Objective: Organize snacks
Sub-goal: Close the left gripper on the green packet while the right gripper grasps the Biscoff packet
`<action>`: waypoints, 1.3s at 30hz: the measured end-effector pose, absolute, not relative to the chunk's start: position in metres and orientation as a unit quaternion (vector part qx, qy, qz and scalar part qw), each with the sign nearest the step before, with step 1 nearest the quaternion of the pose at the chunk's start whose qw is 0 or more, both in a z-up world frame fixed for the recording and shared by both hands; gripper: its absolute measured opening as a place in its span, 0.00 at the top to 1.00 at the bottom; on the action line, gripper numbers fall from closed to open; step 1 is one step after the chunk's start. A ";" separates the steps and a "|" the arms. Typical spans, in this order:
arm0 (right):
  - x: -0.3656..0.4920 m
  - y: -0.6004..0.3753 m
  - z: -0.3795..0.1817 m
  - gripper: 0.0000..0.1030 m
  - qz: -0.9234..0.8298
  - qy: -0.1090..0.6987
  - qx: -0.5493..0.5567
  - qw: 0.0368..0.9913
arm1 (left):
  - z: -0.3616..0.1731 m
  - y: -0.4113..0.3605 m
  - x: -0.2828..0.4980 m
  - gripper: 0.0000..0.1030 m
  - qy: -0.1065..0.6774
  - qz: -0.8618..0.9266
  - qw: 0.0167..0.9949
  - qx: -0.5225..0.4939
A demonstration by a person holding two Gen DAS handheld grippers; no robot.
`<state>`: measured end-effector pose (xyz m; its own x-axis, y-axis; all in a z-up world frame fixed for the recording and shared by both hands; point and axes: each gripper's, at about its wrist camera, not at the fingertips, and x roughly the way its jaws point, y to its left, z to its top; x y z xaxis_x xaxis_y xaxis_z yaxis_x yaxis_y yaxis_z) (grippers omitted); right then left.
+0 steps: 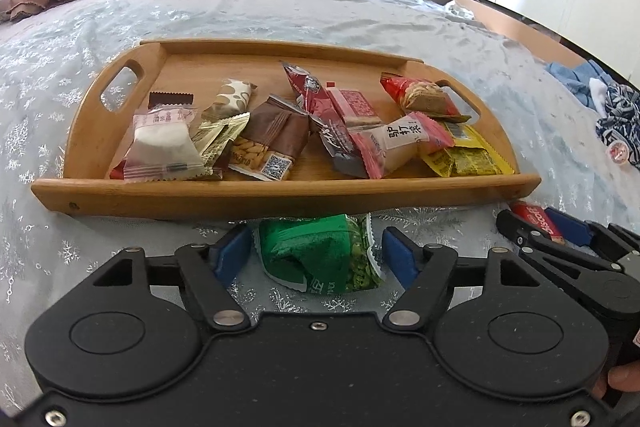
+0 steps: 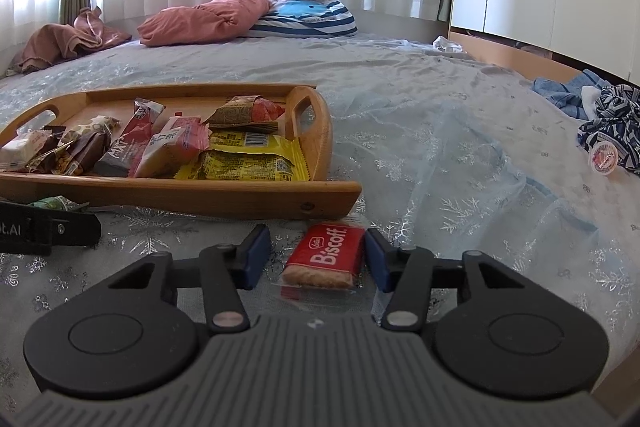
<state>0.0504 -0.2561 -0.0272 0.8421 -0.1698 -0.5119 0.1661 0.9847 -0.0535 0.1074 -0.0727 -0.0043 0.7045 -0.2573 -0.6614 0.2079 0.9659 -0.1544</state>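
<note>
Both sets of jaws spread w/ nothing pinched yet: left gripper [image 1: 316,253] straddles green pack [image 1: 320,255] on bed at tray's [image 1: 280,191] 6 o'clock, right gripper [image 2: 316,257] straddles Biscoff [image 2: 325,254] at 5, so crinkly wrappers prob slip or the bedcover bunches when they close.

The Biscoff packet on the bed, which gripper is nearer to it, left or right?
Right. The right gripper straddles the Biscoff packet with open fingers on either side. The left gripper sits further left, open around the green snack packet.
</note>
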 end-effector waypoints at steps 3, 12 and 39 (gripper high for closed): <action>0.050 -0.257 -0.026 0.51 -0.089 0.267 -0.002 0.959 | -0.004 -0.071 0.107 0.33 0.362 -0.121 0.923 -0.050; 0.045 -0.256 -0.023 0.57 -0.089 0.268 0.005 0.959 | 0.001 -0.061 0.102 0.53 0.363 -0.114 0.923 -0.056; 0.032 -0.222 0.009 0.65 -0.043 0.237 0.012 0.970 | 0.035 -0.055 0.074 0.56 0.333 -0.140 0.933 -0.007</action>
<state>0.0323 -0.2215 0.0087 0.8837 -0.0773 -0.4616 0.0887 0.9961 0.0031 0.0745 -0.0548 0.0350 0.7398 -0.2647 -0.6185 0.2559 0.9610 -0.1051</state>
